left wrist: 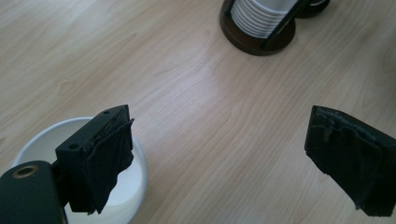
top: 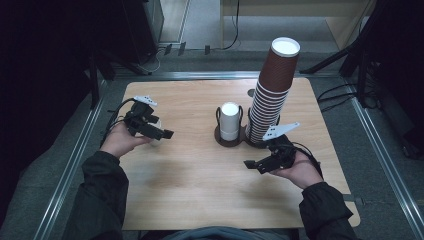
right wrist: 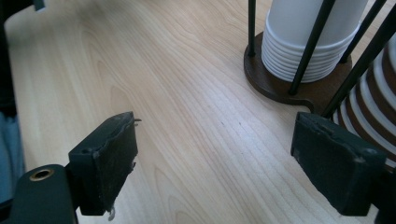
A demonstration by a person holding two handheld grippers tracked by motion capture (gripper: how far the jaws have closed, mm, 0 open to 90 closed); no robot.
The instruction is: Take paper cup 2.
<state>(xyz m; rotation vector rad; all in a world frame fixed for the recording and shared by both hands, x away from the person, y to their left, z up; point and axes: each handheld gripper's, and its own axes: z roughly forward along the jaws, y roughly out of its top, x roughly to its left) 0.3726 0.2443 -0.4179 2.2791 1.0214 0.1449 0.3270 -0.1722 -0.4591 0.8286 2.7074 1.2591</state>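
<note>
1. The left gripper is held above the left part of the pale wooden table, with its jaws spread wide and nothing between them.
2. In the left gripper view, a single white paper cup stands upright on the table right under the gripper's left jaw. That jaw overlaps the cup's rim in the picture; whether it touches the cup I cannot tell. In the high view the cup is only a pale patch behind the gripper body.
3. The right gripper is held level just above the table, on the near side of the cup stands. Its jaws are also wide apart and hold nothing.
4. Ahead of the right gripper's jaws sits the dark round wooden holder with thin black rods, which carries a short stack of white paper cups. In the high view that white stack lies between the two grippers, farther back on the table.
5. Just beside the right gripper's right jaw rises the tall stack of brown paper cups with white rims; its lower rims show behind that jaw, close but apart.
</note>
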